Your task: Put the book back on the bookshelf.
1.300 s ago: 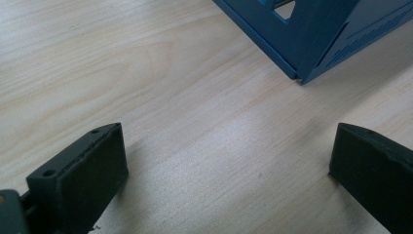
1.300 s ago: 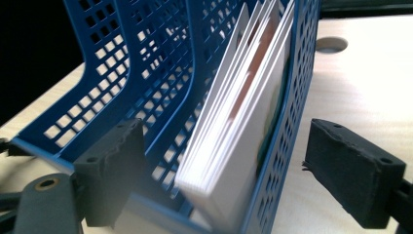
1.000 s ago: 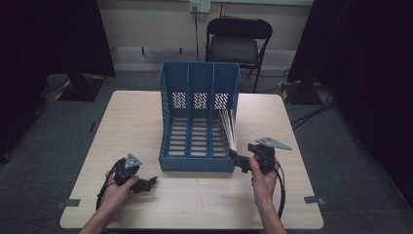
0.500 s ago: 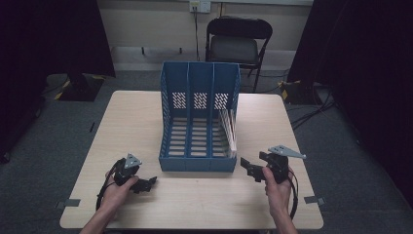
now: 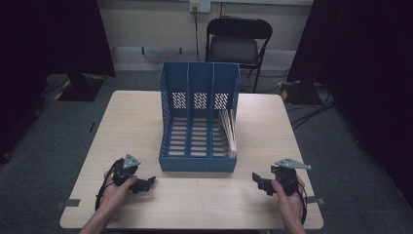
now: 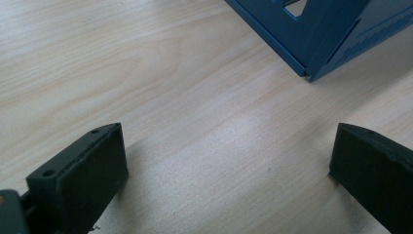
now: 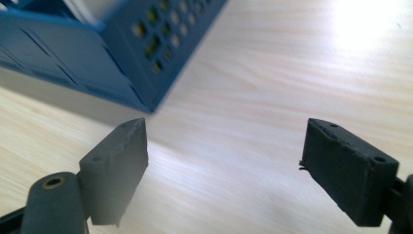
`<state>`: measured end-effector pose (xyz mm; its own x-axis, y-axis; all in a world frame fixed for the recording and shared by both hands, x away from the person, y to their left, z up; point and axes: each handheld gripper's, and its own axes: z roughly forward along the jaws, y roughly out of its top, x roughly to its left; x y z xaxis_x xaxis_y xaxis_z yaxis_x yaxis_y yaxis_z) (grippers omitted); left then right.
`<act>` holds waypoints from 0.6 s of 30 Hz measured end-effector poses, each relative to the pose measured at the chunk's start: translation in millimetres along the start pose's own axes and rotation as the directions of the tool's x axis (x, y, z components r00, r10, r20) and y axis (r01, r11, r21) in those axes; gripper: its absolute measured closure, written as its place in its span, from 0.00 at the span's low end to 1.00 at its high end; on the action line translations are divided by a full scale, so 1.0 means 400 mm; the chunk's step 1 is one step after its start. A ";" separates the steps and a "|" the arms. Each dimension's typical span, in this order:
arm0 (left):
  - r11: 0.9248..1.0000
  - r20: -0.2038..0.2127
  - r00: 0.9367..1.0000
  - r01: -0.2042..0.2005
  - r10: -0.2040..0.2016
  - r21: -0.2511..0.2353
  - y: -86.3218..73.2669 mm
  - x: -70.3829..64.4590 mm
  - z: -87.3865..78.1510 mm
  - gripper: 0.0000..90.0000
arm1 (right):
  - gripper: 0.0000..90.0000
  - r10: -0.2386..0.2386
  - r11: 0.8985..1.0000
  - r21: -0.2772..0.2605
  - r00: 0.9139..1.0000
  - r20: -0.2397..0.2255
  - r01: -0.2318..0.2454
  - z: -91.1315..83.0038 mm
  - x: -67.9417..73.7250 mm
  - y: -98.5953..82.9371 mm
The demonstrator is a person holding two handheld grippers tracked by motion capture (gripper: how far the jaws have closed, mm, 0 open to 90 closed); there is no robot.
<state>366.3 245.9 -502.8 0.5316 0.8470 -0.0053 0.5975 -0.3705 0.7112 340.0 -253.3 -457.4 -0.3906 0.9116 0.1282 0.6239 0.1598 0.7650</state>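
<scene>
Blue file rack (image 5: 199,122) unlabelled, between left gripper (image 5: 146,183) and right gripper (image 5: 258,181), both jaws released.

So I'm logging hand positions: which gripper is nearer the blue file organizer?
Left. The left gripper lies just off the blue file organizer's front-left corner; the right gripper sits farther out, past its front-right corner.

The blue file rack (image 5: 199,122) pretty much owns the middle of the table (image 5: 131,117), so nothing passes straight through there, and papers (image 5: 229,129) already stuff its right-hand slot. Wide bare wood runs down both sides of it and along the near edge. Left gripper (image 5: 146,183) and right gripper (image 5: 257,181) sit there with jaws spread, clear of the rack.
</scene>
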 end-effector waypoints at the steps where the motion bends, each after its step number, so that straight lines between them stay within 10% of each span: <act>1: 1.000 0.001 1.000 -0.013 0.013 0.011 0.001 0.002 -0.001 0.00 | 0.18 0.001 1.000 0.010 1.000 0.005 -0.001 0.001 -0.006 -0.005; 18: 1.000 -0.004 1.000 0.000 0.000 -0.001 0.004 0.001 0.004 0.00 | 0.15 -0.054 0.993 0.108 0.990 0.129 0.040 0.053 -0.044 -0.070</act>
<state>368.3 245.1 -502.9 0.5292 0.8485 -0.0028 0.5969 -0.3699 0.7119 343.9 -265.7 -494.4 -0.3328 0.9430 0.0044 0.6775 0.2358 0.6967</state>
